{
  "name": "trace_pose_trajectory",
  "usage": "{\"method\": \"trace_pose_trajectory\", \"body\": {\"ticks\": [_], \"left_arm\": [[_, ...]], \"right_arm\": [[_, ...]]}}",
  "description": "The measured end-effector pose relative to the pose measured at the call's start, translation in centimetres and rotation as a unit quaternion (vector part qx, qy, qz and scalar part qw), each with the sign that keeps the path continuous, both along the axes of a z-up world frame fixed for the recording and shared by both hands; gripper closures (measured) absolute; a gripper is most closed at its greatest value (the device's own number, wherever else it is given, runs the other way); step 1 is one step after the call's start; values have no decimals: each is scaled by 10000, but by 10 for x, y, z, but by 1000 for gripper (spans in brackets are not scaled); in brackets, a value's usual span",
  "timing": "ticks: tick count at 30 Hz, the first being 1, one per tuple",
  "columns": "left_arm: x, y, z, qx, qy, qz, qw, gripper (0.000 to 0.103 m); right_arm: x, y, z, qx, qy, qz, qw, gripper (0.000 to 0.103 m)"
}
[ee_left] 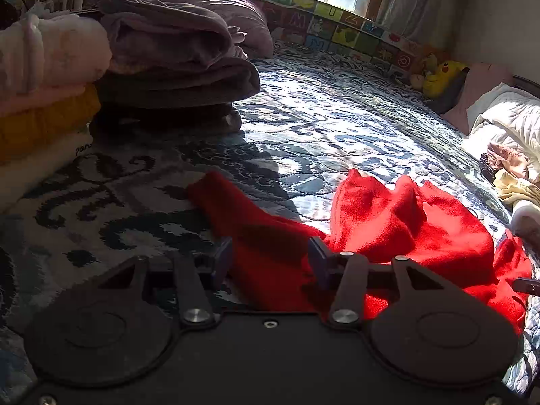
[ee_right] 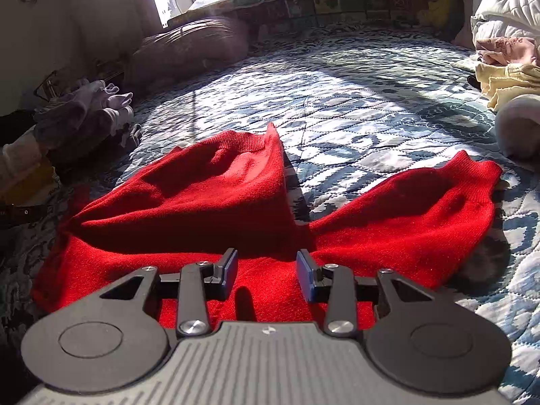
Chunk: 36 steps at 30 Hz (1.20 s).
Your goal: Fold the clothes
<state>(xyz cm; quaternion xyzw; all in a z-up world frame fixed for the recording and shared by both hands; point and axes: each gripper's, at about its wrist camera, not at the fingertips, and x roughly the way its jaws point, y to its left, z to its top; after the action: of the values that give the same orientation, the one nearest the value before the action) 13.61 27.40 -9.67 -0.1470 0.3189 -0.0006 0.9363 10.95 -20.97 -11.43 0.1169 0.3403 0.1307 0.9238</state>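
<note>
Patterned quilt [ee_right: 354, 101], red sweater [ee_right: 209, 195], folded stack [ee_left: 44, 101] left-view only

On the white folded cloth [ee_left: 50, 165] at the bottom of the stack on the left, dark lettering reads "pana", cut off at the fold. The patchwork bumper [ee_left: 324, 27] along the far edge of the bed carries single letters: a "U" on a yellow square and an "M" on a dark one; the other squares are too blurred to read
</note>
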Motion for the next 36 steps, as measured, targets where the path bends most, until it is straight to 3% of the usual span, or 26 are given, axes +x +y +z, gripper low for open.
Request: {"method": "trace_pose_trajectory", "body": {"ticks": [2,5,7,10,12,13,14,16,19,23,28,30,32,33,36], "left_arm": [[1,25,-12,-442,142,425,9980,55],[8,45,-25,-1157,160,672,9909,56],[15,52,-31,-1624,137,752,9838,56],[36,50,-43,-1996,246,824,9761,56],[46,39,-44,-1822,265,767,9799,61],[51,33,-43,-1677,286,699,9829,93],[55,26,-43,-1542,373,653,9852,101],[54,19,-37,-1262,281,621,9897,102],[33,25,-13,-1066,-244,678,9917,102],[9,51,23,-622,-625,767,9931,102],[-5,93,26,-331,-472,994,9934,101],[-5,103,3,-109,11,1225,9924,100],[-6,107,-19,207,523,1542,9864,91],[-12,109,-28,184,606,1666,9840,79],[-31,111,-33,-328,322,1743,9836,58]], "right_arm": [[-10,-10,1,193,-41,-122,9997,63],[-23,-31,-10,846,-50,-447,9954,63],[-30,-53,-30,1677,113,-719,9831,59],[-42,-74,-66,2532,210,-993,9621,54],[-50,-82,-83,2826,39,-945,9546,56],[-49,-81,-83,2829,56,-940,9545,56],[-46,-79,-82,2809,67,-881,9557,53],[-43,-74,-80,2706,13,-768,9596,46],[-44,-67,-79,2465,-90,-703,9666,46],[-44,-64,-78,2408,-125,-671,9682,46],[-44,-65,-78,2403,-138,-672,9683,45],[-45,-65,-78,2399,-140,-675,9684,45],[-46,-66,-78,2394,-142,-679,9684,46],[-46,-66,-78,2392,-143,-681,9685,46],[-47,-67,-78,2386,-146,-686,9686,46]]}}
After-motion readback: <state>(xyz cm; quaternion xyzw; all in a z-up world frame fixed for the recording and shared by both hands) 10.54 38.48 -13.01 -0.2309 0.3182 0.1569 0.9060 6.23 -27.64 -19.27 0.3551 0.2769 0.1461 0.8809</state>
